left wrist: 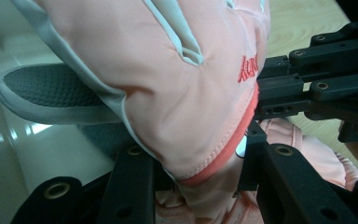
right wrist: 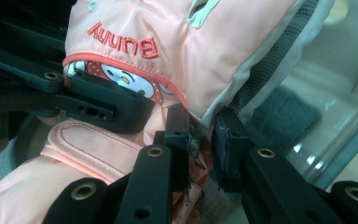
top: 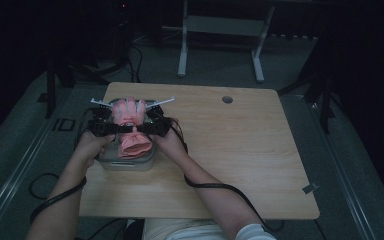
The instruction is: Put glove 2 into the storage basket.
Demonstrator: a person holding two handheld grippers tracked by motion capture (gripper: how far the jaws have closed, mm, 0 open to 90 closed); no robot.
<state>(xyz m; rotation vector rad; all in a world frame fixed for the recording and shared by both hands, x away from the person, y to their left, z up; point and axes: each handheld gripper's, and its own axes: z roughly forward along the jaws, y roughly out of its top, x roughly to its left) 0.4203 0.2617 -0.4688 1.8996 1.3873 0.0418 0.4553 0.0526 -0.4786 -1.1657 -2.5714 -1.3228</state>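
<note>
Dim light falls on a pale wooden table point(top: 230, 160) standing on grey carpet, with a white desk frame point(top: 220, 45) in the dark at 12 o'clock. At the table's 9 o'clock side, a person's two forearms reach in from 6 o'clock, each hand gripping a black claw tool.

Between the tools hangs a pink glove point(top: 130, 127), its fingers pointing toward 12 o'clock and its cuff toward 6 o'clock, held over a clear plastic box point(top: 130, 164) that sits on the table near its left edge. In the high view the left gripper point(top: 111, 128) meets the glove from 9 o'clock and the right gripper point(top: 147, 128) from 3 o'clock, the two facing each other across its wrist.

In the left gripper view, the jaws are drawn in on the glove point(left wrist: 168, 93) at the seam above its orange-trimmed cuff, with the fabric bunched between them; the grey textured palm side lies at 9 o'clock, and the box's wall point(left wrist: 9, 154) shows behind it.

In the right gripper view, the jaws pinch the grey-edged side of the glove point(right wrist: 177, 51) near the cuff, closed down to a narrow gap on the fabric. Red stitched lettering reading "Bunny" runs upside down at 11 o'clock, above a small cartoon patch. The box's clear rim point(right wrist: 349, 126) sits at 3 o'clock.
</note>
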